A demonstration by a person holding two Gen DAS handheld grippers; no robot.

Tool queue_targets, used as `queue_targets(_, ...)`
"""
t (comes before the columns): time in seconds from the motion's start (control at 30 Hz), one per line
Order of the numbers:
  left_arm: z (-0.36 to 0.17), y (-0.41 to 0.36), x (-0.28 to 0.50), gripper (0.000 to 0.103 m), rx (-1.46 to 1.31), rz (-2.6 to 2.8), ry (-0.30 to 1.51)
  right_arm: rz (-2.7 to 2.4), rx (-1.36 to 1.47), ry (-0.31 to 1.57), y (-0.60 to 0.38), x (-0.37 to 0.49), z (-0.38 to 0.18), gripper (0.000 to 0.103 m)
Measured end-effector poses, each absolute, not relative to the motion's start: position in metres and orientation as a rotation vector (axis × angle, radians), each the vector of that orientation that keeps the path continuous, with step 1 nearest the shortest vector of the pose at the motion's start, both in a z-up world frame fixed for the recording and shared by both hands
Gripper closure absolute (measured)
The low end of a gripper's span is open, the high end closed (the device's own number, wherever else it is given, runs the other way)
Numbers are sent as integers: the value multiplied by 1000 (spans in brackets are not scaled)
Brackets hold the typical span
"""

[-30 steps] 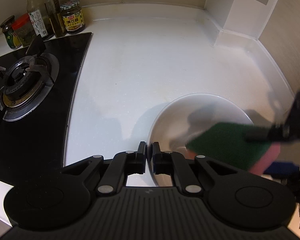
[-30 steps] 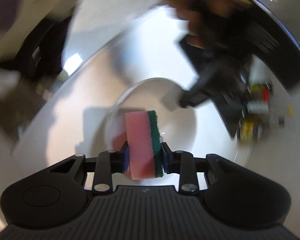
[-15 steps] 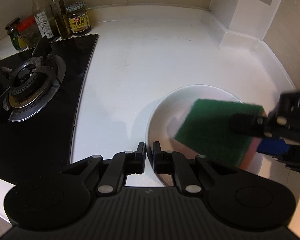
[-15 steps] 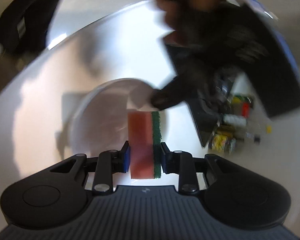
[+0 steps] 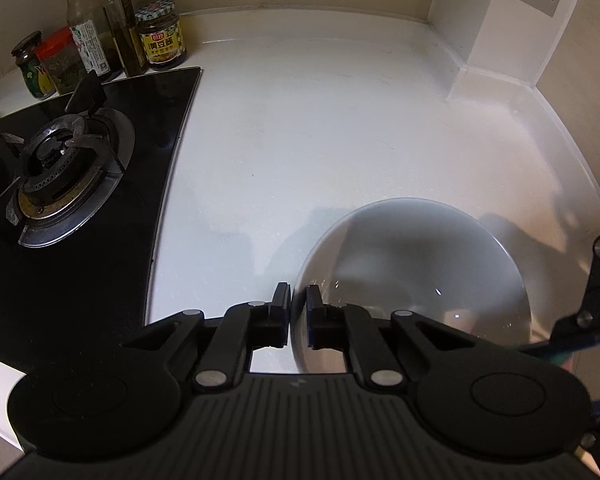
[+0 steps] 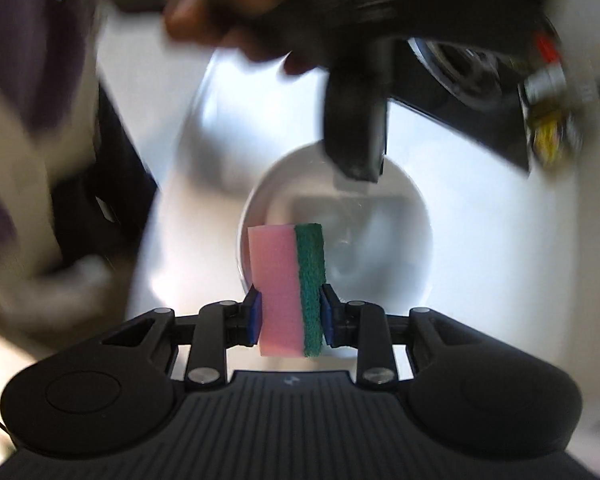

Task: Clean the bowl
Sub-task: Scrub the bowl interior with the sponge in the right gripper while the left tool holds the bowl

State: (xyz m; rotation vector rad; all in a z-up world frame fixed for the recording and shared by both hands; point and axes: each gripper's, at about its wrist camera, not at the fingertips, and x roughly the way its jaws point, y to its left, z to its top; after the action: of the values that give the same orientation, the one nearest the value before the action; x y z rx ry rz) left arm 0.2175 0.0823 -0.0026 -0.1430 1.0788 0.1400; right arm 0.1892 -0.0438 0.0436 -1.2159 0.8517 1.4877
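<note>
My left tool [image 5: 299, 312] is opening around the bowl [image 5: 412, 280] rim; freed, it could skid across the counter [image 5: 320, 140] when my right tool [image 6: 288, 318], clamping the sponge [image 6: 286, 288], scrubs.

The right gripper [image 6: 288, 316] has its fingers [image 6: 254, 317] clamped on a sponge [image 6: 287, 288], pink foam on the left and green scrub layer on the right, held upright above the near rim of a white bowl [image 6: 388, 248] on the white counter [image 6: 500, 248]. The left gripper [image 6: 356, 132], blurred, reaches down to the bowl's far rim, a hand [image 6: 228, 12] behind it. A black stove [image 6: 476, 92] lies at the upper right.
</note>
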Motion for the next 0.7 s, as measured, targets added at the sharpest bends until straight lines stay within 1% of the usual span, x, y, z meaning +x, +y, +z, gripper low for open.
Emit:
queue_targets(0.07,-3,83,218,97,-142,133,1084,1491,-1100,899,-49,198,48,78)
queue_targets(0.17,-3,82,218,97,-130,128,1087,1419,-1138,800,-63,205,56,78)
queue_targets(0.27,-3,81,219,97,-112,125,1087,1349,-1362,542,-62,195,54,78)
queue_targets(0.37,-4,81,219,98,-103,128,1085,1380,-1546,333,-57,177,43,79)
queue_targets(0.4,-4,82,218,98,-99,134,1082,1377,-1651,241,-58,169,35,79)
queue_targets(0.5,-5,84,218,98,-90,148,1076,1341,-1911,112,-55,160,15,79)
queue_targets(0.6,-5,85,219,98,-93,152,1073,1307,-2015,202,-63,156,7,78)
queue_targets(0.67,-5,84,220,97,-92,152,1073,1292,-1993,276,-64,153,12,78)
queue_targets(0.7,-5,83,220,97,-90,151,1073,1289,-1945,359,-61,152,19,78)
